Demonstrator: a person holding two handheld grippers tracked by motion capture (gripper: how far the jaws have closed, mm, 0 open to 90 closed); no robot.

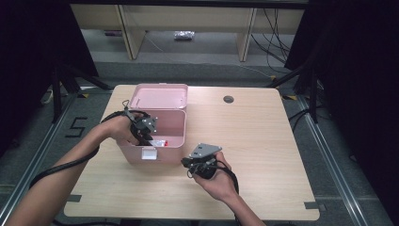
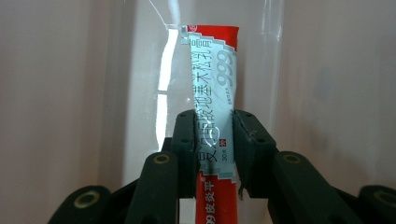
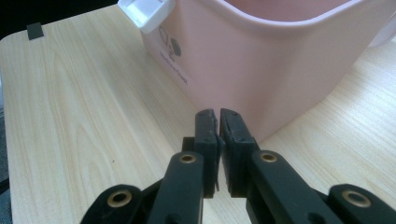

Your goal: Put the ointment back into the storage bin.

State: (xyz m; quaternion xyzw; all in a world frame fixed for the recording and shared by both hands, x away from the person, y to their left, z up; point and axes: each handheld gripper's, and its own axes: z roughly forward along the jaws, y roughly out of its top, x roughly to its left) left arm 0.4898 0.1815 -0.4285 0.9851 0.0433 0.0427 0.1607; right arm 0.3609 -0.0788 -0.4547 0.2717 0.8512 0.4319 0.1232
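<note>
The left hand-held gripper (image 2: 214, 135) rises from six o'clock, its two black jaws clamped on a slim red and silver-grey sachet (image 2: 212, 84) printed with dark characters and a large "999". The sachet stands nearly upright, tilted slightly toward one o'clock, its red top end near twelve o'clock and its red lower end running down between the jaws to the bottom edge. Behind it lie pale pink box walls (image 2: 56, 93), with a glossy whitish strip at centre and a bright reflection at ten o'clock.

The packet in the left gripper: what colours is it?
The packet is red with a pale silver-grey printed panel, clearest in the left gripper view.
</note>
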